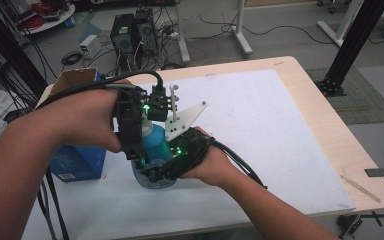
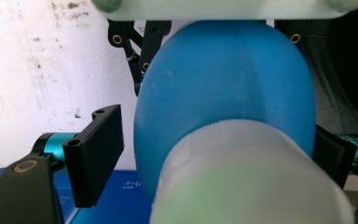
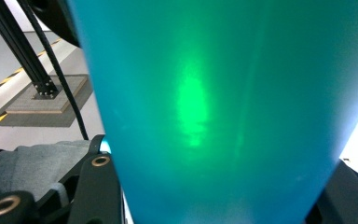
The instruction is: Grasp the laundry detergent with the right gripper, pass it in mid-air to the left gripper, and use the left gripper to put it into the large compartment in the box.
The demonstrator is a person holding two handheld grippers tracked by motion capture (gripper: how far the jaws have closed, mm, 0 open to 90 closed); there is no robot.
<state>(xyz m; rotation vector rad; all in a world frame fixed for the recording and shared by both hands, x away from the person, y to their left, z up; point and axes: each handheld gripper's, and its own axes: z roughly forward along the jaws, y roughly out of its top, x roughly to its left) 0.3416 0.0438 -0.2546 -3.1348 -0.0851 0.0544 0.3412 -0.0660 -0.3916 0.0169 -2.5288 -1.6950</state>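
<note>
A blue bottle (image 1: pixel 155 147) with a white cap (image 2: pixel 251 182) stands upright on the white mat (image 1: pixel 260 130) near the table's front left. My right gripper (image 1: pixel 162 167) comes in from the right, shut on the bottle's lower body; in the right gripper view the blue body (image 3: pixel 214 102) spans the gap between both jaws. My left gripper (image 1: pixel 142 132) points down over the bottle's top, with the cap between its jaws. In the left gripper view its left pad (image 2: pixel 95 154) stands clear of the cap, while the right pad (image 2: pixel 333 151) lies close against the bottle's shoulder.
A blue carton (image 1: pixel 77 162) sits just left of the bottle, under my left forearm. An open cardboard box (image 1: pixel 72 80) stands at the table's back left. A thin wooden stick (image 1: pixel 360 186) lies near the right front corner. The mat stretches bare to the right.
</note>
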